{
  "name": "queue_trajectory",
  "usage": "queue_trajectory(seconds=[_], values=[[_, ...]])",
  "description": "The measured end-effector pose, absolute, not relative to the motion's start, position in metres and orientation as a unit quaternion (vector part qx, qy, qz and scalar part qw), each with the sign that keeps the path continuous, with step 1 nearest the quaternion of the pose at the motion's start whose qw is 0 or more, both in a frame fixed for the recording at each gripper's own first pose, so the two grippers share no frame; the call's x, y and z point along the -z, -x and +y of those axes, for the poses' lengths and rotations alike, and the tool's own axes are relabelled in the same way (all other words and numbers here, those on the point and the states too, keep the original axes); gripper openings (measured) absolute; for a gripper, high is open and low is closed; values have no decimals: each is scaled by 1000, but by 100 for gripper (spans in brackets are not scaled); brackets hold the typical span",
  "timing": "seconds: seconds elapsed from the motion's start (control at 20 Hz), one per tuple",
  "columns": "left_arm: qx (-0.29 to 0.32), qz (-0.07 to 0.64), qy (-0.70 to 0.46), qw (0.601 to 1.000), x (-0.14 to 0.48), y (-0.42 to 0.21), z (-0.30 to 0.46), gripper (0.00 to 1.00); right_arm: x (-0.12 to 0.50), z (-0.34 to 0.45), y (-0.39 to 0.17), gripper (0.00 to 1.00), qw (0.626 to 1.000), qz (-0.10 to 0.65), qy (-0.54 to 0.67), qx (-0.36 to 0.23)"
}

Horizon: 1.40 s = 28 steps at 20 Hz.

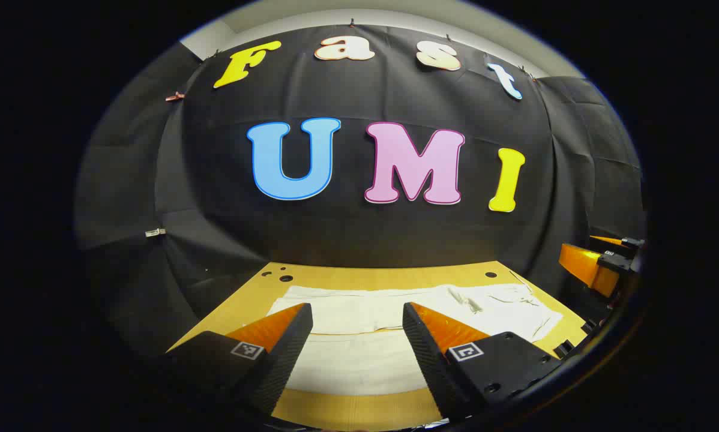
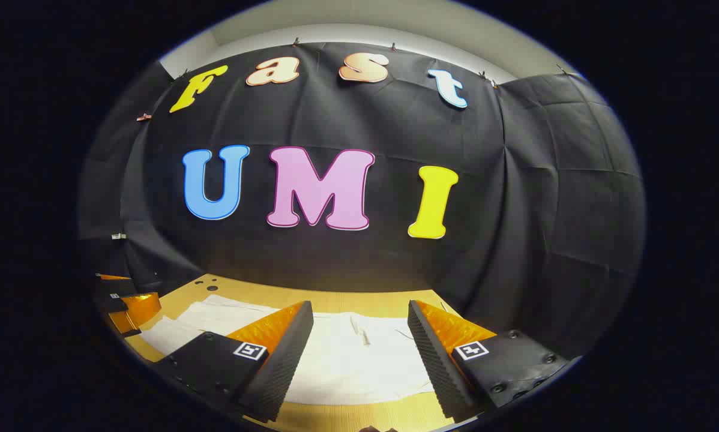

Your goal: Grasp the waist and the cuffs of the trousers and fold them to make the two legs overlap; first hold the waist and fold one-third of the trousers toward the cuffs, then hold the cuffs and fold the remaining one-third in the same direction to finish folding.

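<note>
White trousers point(image 1: 359, 336) lie flat on the wooden table point(image 1: 341, 279), both legs spread side by side; the waist with its drawstring point(image 1: 464, 300) is toward the right. My left gripper point(image 1: 357, 318) hovers open above the legs, nothing between its fingers. In the right gripper view the trousers point(image 2: 353, 360) spread below my right gripper point(image 2: 360, 318), which is open over the waist end, where the drawstring point(image 2: 362, 333) lies. The right gripper point(image 1: 602, 261) appears at the far right of the left gripper view, and the left gripper point(image 2: 122, 303) at the far left of the right gripper view.
Black cloth walls close the booth behind and beside the table. Small round holes point(image 1: 284, 278) sit in the table top near its far left corner. A strip of bare wood point(image 1: 353, 411) runs along the near edge in front of the trousers.
</note>
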<state>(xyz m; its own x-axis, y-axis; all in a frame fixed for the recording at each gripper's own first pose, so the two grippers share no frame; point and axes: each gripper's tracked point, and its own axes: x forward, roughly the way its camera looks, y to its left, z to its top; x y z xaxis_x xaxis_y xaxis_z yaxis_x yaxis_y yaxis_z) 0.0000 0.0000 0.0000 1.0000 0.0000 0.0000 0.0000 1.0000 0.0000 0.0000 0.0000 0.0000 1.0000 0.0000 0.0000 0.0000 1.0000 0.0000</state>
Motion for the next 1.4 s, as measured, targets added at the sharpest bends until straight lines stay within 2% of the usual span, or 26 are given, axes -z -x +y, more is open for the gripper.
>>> queue_trajectory(seconds=[1.4], values=[[-33,-7,-35,999,-17,-47,-3,95,16,-13,-73,97,997,10,12,-74]])
